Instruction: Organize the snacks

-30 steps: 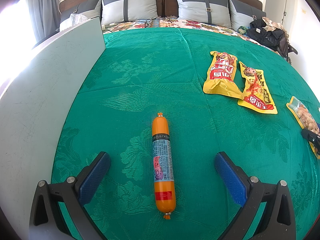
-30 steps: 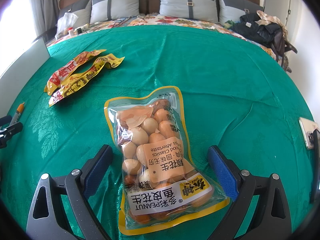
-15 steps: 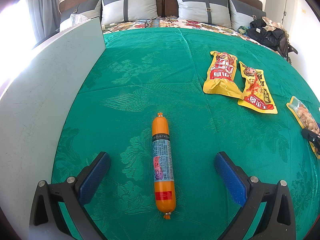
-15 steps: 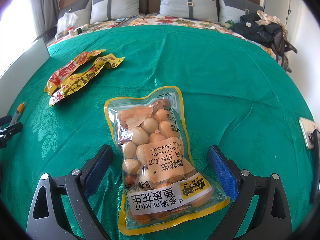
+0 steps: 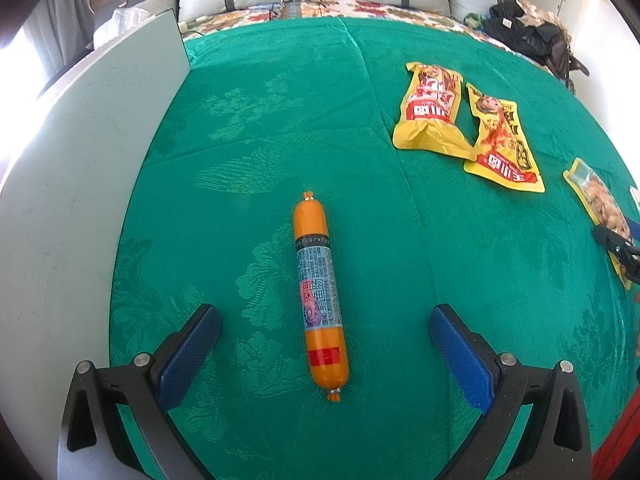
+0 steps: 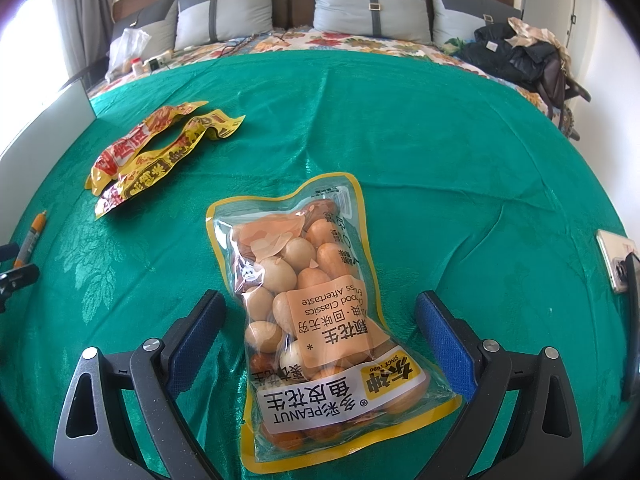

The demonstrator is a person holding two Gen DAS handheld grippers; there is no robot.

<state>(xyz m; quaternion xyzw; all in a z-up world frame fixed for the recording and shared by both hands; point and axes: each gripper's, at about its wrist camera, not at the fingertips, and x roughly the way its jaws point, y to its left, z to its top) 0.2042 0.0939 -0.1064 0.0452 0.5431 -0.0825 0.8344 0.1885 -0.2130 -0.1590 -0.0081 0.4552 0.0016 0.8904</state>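
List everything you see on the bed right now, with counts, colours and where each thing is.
sausage: 1, orange, between the left fingers.
peanut bag: 1, clear with yellow edge, between the right fingers.
yellow packets: 2, yellow and red, side by side, farther up the cloth.
cloth: 1, green, covering the bed.
board: 1, white, left edge.
pillows: 4, grey, at the headboard.
dark bags: pile, far right corner.
left hand-held gripper: 1, black with blue pads, open.
right hand-held gripper: 1, same, open.

Left gripper (image 5: 325, 330): black angular finger frames with triangular cut-outs, silver round screw heads at the joints, textured blue pads (image 5: 191, 354) on the inner faces. Right gripper (image 6: 320, 322): identical build, same blue pads (image 6: 446, 344).
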